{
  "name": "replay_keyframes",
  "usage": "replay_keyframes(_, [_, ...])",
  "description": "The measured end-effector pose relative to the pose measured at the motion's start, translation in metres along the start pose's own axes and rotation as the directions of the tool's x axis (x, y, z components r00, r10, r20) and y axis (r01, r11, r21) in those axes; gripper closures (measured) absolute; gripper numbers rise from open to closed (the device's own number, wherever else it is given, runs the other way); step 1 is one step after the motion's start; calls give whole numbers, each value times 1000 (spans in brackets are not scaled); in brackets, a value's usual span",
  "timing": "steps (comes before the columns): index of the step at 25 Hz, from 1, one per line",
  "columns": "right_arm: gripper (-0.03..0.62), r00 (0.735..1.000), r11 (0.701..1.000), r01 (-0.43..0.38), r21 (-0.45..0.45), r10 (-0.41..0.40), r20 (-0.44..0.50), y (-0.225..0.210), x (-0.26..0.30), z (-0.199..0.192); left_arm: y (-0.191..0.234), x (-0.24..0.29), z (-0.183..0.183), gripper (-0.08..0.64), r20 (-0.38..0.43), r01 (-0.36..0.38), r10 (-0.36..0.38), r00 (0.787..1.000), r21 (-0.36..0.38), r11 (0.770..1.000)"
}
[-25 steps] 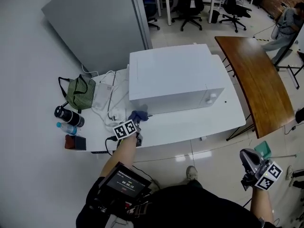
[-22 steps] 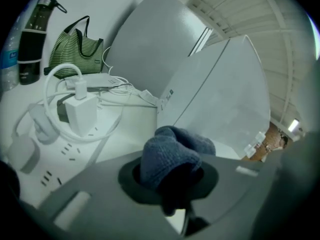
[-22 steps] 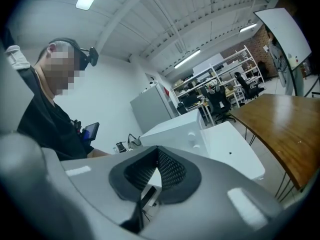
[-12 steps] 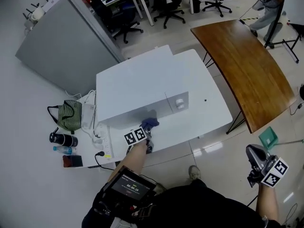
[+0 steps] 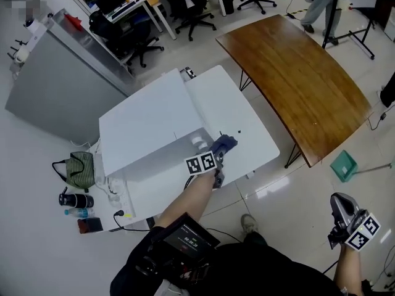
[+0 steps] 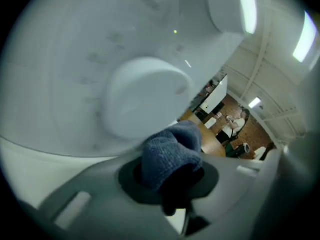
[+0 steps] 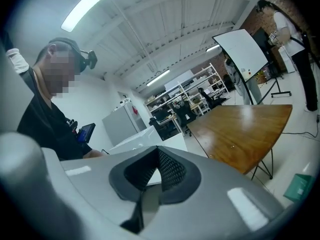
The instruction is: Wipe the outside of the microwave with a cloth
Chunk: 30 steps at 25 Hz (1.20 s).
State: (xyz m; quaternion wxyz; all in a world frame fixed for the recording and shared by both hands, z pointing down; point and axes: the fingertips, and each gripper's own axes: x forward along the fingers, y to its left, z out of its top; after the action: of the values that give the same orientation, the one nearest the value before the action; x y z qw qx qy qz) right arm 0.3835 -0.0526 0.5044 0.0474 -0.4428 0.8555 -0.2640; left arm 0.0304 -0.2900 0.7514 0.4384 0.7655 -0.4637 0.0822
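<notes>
The left gripper [image 5: 220, 153] is pinching a blue cloth [image 5: 226, 143] and holds it up at the front of the white microwave [image 5: 145, 119], just beside a round knob [image 6: 145, 96]. I cannot tell if the cloth touches it. The microwave sits on a white table [image 5: 250, 125]. The right gripper [image 7: 157, 179] hangs low, far from the table, with its jaws pressed together and nothing in them. This looks like the wiping step, on the front. Next, I think the cloth should press flat and slide around the knob.
</notes>
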Motion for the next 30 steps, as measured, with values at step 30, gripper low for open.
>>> replay_keyframes(30, [588, 853, 834, -522, -180, 505, -133, 465, 51, -105, -52, -701, -143, 500, 461, 31, -219, 860, 381, 924])
